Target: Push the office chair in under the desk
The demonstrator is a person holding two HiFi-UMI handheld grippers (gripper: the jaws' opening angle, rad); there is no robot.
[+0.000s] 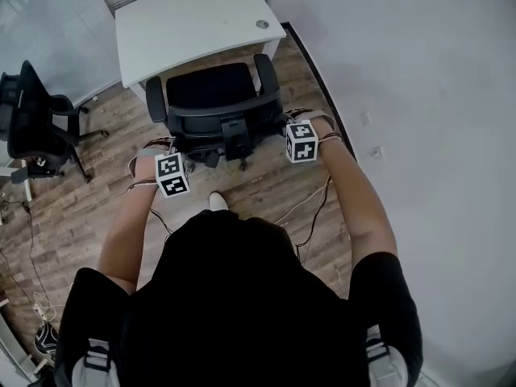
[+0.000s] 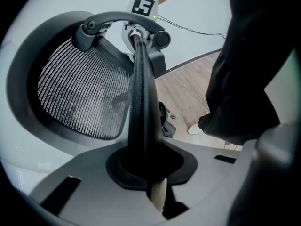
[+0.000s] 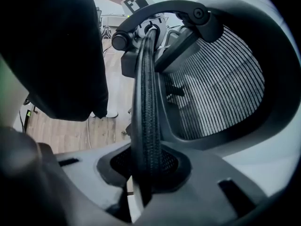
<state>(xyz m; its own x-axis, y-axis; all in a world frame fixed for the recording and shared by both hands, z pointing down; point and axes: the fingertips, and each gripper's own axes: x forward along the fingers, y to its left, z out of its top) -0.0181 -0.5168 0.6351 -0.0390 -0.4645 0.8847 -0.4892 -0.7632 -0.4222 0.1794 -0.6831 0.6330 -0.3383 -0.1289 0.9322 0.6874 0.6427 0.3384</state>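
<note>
Left gripper [image 2: 146, 171] clamping top rim of backrest [image 1: 226, 113], jaws narrow, pressing on black edge. Right gripper [image 3: 143, 171] gripping same rim further along, jaws narrow on mesh edge. Chair [image 1: 211, 89] facing desk [image 1: 193, 22], seat front sitting at desk edge, rest of seat and both armrests standing out over wood floor [image 1: 105, 184]. Person standing just behind backrest, arms reaching forward. Second chair [image 1: 32, 119] standing well apart at left.

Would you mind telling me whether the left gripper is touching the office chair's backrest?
Touching: in the left gripper view, the left gripper has its jaws clamped on the backrest edge.
</note>
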